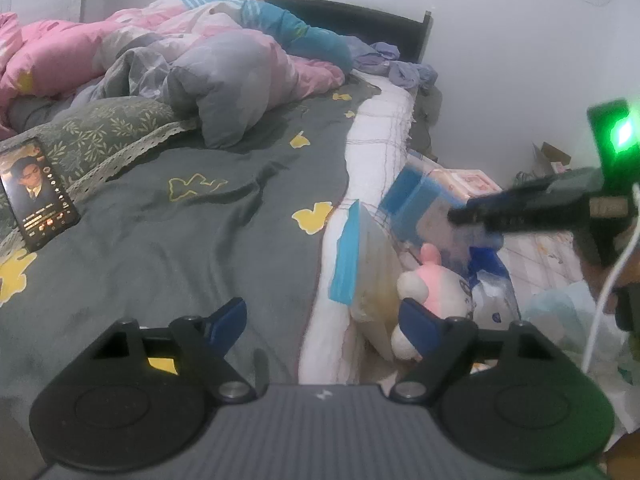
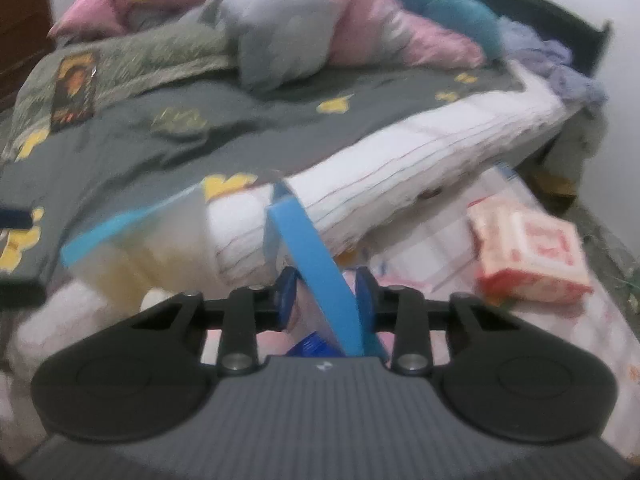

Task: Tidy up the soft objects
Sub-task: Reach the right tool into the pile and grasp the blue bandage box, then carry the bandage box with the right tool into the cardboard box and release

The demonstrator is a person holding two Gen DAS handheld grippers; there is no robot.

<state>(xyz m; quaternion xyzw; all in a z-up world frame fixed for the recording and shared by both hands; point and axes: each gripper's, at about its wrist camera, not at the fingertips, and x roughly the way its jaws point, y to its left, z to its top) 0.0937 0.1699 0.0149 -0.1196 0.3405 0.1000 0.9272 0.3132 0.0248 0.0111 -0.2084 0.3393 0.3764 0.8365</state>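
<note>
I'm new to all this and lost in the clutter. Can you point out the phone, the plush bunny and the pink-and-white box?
phone point(image 1: 38, 194): left wrist view, middle of its lit screen.
plush bunny point(image 1: 434, 280): left wrist view, pink head.
pink-and-white box point(image 2: 528, 258): right wrist view, top face.

We see a dark grey bedsheet point(image 1: 208, 216) printed with yellow shapes, some only outlined in yellow, and on it a pink and grey quilt point(image 1: 224, 64) beside a green pillow point(image 1: 100, 128) with a pale leaf pattern and lace edging. The mattress edge point(image 2: 420, 152) is white with thin checked lines, the plush toy point(image 1: 430, 284) is pink and white, and the bag rim point(image 2: 320, 264) is bright blue. Both pairs of gripper fingertips point(image 1: 228, 320) are dark blue on black arms, and the box point(image 2: 528, 256) is red and white.
</note>
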